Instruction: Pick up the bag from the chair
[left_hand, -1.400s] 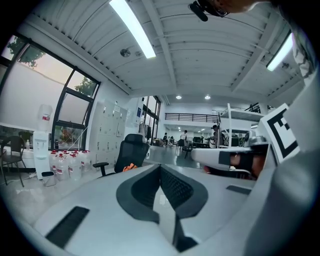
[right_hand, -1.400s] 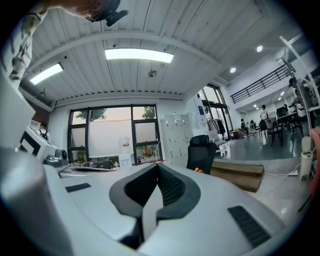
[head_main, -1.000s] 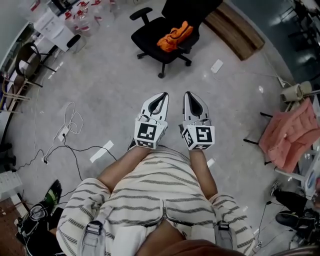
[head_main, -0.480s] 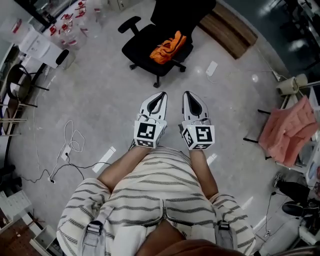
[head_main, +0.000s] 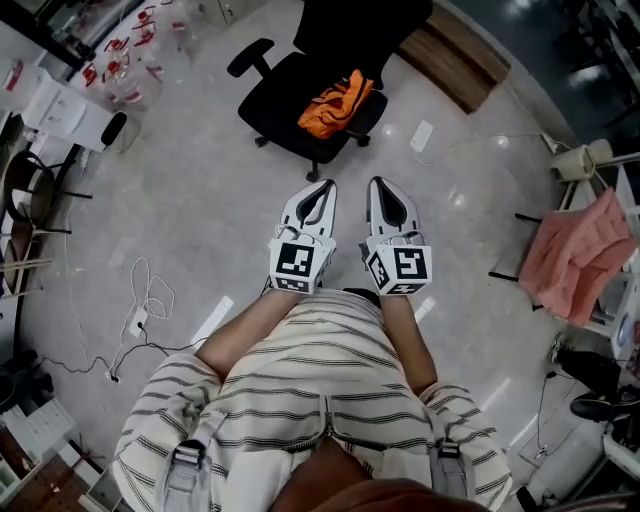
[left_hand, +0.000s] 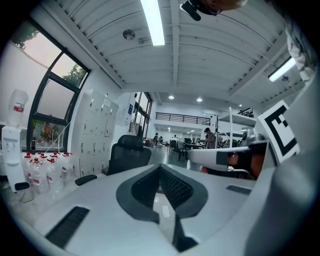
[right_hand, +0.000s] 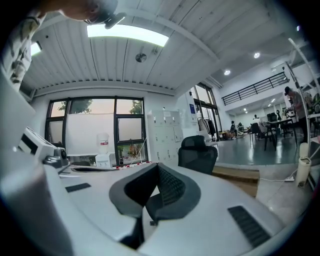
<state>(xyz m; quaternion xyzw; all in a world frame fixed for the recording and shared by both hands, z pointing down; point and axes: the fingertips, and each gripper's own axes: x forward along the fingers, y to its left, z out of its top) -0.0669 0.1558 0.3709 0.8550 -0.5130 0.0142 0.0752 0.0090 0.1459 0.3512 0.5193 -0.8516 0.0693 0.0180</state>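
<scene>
The orange bag (head_main: 335, 102) lies on the seat of the black chair (head_main: 275, 100), on the side of the seat toward the backrest. It is not yet touched.

Both of your grippers are held out in front of your chest, side by side and level with each other, on the near side of the chair and well apart from it. A stretch of bare floor lies between them and the chair's wheeled base.

The left gripper (head_main: 322, 192) has its jaws pressed together with nothing between them. The right gripper (head_main: 381, 188) is the same, tips meeting and empty. Each gripper's own view confirms this. The chair's backrest shows beyond the closed tips, but the bag cannot be seen in those views.

What matters for the reach is direction. From the chair, you stand off its front edge, and the bag lies almost straight ahead of the left gripper. The right gripper points a little past the bag's side, so the left looks slightly better placed.

The bag's long axis runs at a slant across the seat, from the front edge toward the backrest. You would probably do best to step in, spread the jaws, and come down across that slant rather than along it. The fabric looks soft and bunched, so expect it to sag when lifted.
</scene>
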